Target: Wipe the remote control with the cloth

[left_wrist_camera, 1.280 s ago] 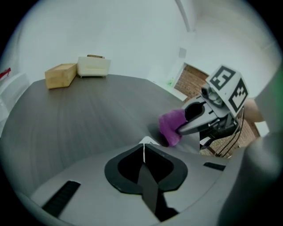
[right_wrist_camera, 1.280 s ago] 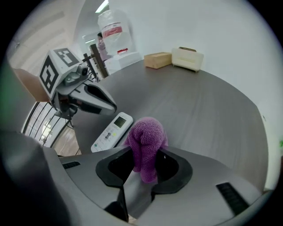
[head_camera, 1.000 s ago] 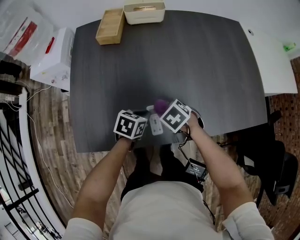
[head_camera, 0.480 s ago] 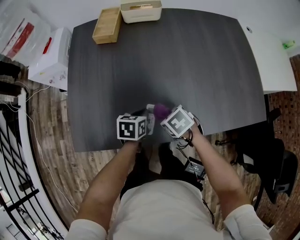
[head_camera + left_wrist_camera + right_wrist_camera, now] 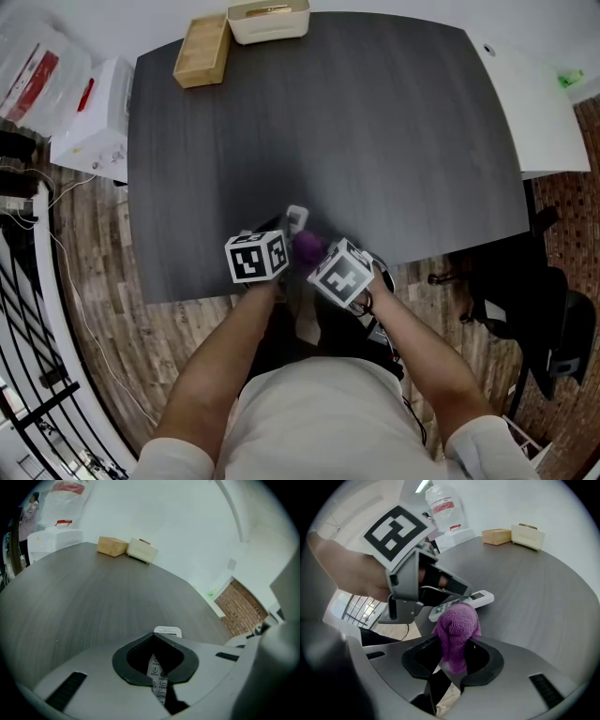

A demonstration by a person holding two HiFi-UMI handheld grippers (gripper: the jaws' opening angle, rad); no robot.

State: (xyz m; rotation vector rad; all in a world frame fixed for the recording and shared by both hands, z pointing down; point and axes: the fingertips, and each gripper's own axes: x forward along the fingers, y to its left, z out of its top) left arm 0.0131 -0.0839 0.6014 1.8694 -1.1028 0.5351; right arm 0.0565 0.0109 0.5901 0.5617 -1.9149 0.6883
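The left claw [image 5: 154,639] clamps the remote [image 5: 167,631] steady so the right claw [image 5: 457,662], pinching the purple cloth [image 5: 457,623], can rub it.

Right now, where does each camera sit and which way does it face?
Head view: on the person's head, looking steeply down at the dark table; both forearms, the left gripper and right gripper show.
Left gripper view: rides the left gripper, looking along jaws shut on the remote control, across the table; its own grey body shows.
Right gripper view: rides the right gripper, looking past jaws shut on the purple cloth at the left gripper and its hand.
Shared: all three show the remote control and the wooden box.
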